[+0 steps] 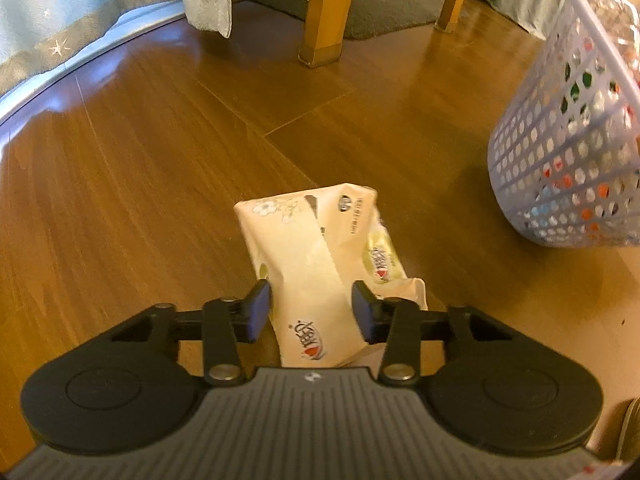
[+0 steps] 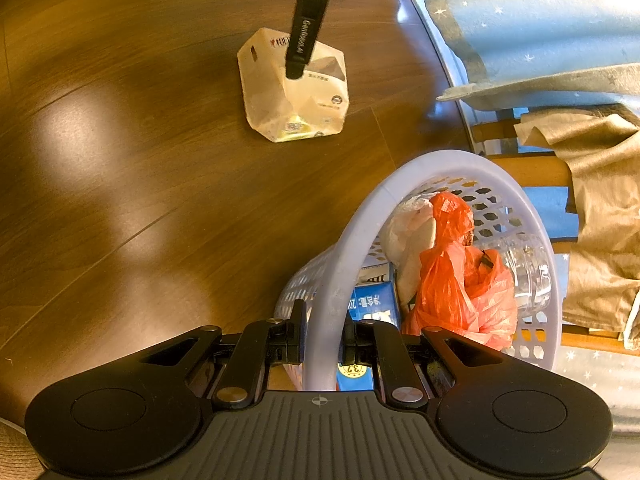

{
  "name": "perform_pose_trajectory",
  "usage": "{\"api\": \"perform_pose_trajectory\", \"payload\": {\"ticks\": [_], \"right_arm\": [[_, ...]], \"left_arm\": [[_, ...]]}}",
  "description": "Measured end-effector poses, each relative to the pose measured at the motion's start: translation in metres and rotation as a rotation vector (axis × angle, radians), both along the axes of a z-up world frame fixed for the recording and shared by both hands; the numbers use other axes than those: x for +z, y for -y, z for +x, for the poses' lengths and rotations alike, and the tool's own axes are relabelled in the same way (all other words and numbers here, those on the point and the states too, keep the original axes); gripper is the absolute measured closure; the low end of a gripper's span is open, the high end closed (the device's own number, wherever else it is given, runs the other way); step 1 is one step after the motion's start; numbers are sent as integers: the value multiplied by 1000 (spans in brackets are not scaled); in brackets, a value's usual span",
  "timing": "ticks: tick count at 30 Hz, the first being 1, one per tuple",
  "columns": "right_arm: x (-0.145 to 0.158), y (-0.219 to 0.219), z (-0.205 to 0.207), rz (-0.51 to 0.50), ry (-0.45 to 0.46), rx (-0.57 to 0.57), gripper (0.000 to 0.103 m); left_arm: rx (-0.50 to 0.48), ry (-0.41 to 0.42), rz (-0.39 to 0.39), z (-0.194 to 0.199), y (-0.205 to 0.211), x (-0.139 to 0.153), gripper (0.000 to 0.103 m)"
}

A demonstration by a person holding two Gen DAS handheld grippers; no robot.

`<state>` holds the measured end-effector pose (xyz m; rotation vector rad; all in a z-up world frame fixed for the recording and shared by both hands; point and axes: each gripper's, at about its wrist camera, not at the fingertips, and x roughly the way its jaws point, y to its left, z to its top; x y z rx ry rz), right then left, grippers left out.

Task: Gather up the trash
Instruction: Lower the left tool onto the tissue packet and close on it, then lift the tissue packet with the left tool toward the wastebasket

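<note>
One piece of trash concerns us here: a cream tissue pack (image 1: pixel 316 276), crumpled and lying flat on the wooden floor (image 1: pixel 140 184). Our left gripper (image 1: pixel 312 312) sits directly over its near end, jaws spread wide with a finger on either side of the pack, neither pad clearly pressing it yet. The pack's long axis runs away from us, roughly in line with the fingers, so we judge a simple closing across its narrow width should catch it. Our right gripper (image 2: pixel 322 340) is clamped on the rim of the lavender basket (image 2: pixel 348 264), which stands near the pack, to its right in the left wrist view. Inside we see an orange plastic bag (image 2: pixel 460 280), a clear bottle (image 2: pixel 532 272) and a blue carton (image 2: pixel 374 306). Nothing lies between pack and basket; table legs (image 1: pixel 324 12) stand well beyond.
</note>
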<state>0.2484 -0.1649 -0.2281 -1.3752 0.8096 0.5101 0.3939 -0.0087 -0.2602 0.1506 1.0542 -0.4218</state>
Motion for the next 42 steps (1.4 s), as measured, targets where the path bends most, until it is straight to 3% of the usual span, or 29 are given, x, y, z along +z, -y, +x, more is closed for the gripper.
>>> {"api": "perform_pose_trajectory", "payload": {"ticks": [5, 13, 42], "right_arm": [[0, 0, 1, -1, 0, 1, 93], [-1, 1, 3, -1, 0, 3, 93], [-12, 11, 2, -3, 0, 6, 93]], "left_arm": [[-26, 8, 43, -3, -5, 0, 87], [-64, 25, 97, -12, -13, 6, 100], [-96, 81, 89, -20, -15, 43, 101]]}}
